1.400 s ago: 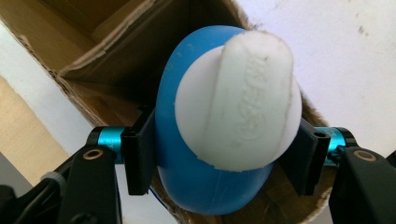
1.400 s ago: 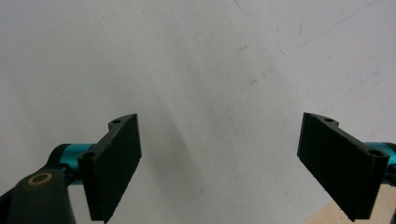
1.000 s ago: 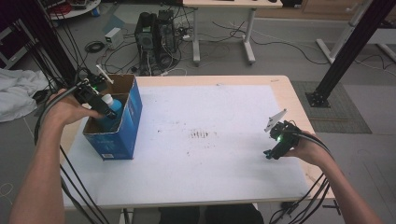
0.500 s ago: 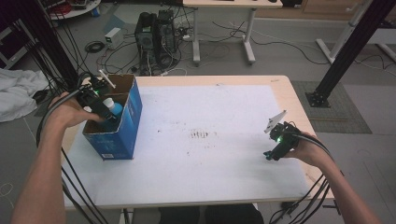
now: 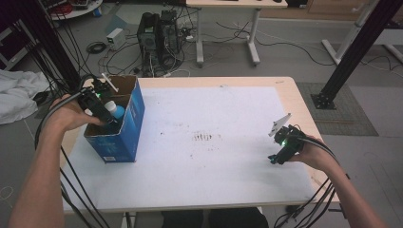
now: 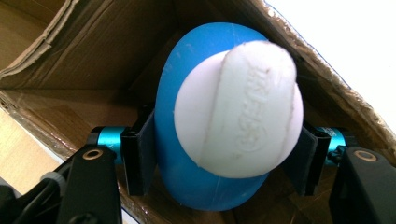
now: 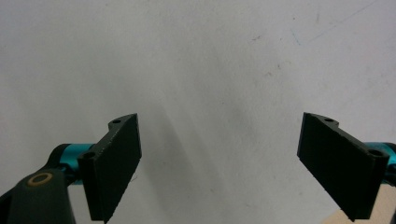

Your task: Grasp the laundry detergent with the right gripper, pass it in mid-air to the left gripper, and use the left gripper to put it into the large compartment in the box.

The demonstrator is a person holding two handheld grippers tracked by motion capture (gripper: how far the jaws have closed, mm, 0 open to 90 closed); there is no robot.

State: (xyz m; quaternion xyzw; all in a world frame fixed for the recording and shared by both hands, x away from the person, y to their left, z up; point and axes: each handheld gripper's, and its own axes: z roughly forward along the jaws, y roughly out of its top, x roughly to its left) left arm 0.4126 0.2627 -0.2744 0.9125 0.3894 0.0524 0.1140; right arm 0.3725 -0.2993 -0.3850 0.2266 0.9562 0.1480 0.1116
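At the left edge of the surface (image 5: pixel 214 180) stands an open blue cardboard box (image 5: pixel 129 124). The left gripper (image 6: pixel 219 154) reaches into it, its jaws clamped on the sides of a blue bottle (image 6: pixel 187 182) with a white cap (image 6: pixel 238 116), inside the box's opening. At the near right, the right gripper (image 7: pixel 219 163) hangs over the bare white surface with jaws wide apart, holding nothing.

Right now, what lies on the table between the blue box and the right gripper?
Bare white tabletop, save a patch of small dark marks about midway, seen in the high view between the blue box and the right gripper.
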